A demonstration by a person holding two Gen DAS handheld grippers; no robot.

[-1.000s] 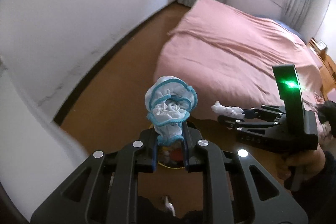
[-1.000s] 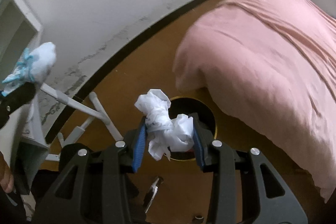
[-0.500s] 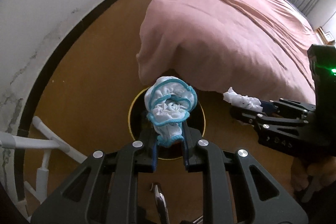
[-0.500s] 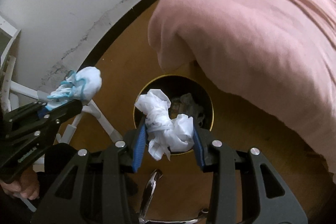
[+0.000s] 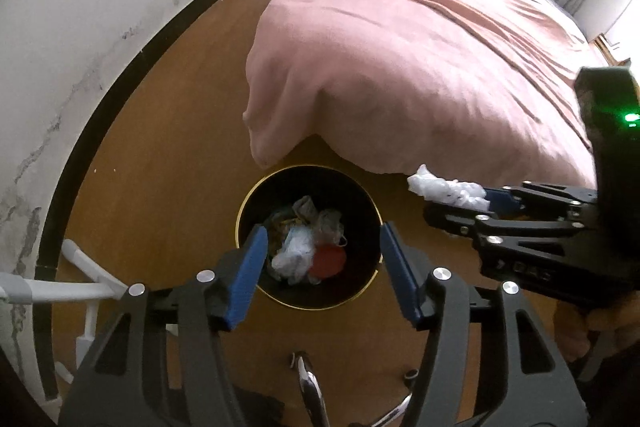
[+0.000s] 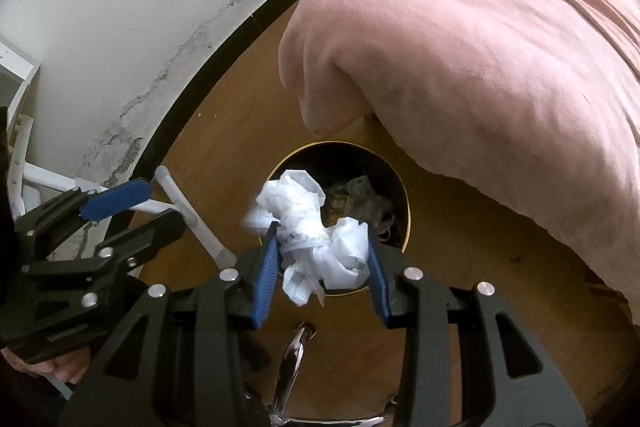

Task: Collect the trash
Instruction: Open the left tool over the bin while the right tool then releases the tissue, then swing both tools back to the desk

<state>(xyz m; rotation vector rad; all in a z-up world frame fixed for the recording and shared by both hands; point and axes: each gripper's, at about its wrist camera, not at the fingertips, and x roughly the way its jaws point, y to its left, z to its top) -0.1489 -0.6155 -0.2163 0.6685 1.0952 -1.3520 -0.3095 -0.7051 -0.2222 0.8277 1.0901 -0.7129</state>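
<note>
A black bin with a gold rim stands on the wooden floor by the bed corner, with several pieces of trash inside. My left gripper hangs right above it; its jaws are opening and nothing is between them. A white wad with blue edging lies in the bin on the other trash. To the right, my right gripper is shut on a crumpled white plastic bag, over the bin's near rim. In the right wrist view, the left gripper shows at the left, empty.
A pink bed cover overhangs the floor just behind the bin. A white wall with a black skirting curves along the left. White tube legs stand at lower left. A chrome chair base sits below the grippers.
The left jaws have opened and the blue-edged white wad has dropped from them into the bin. Both grippers sank and tipped down over the bin, then held still. The right grip is unchanged.
</note>
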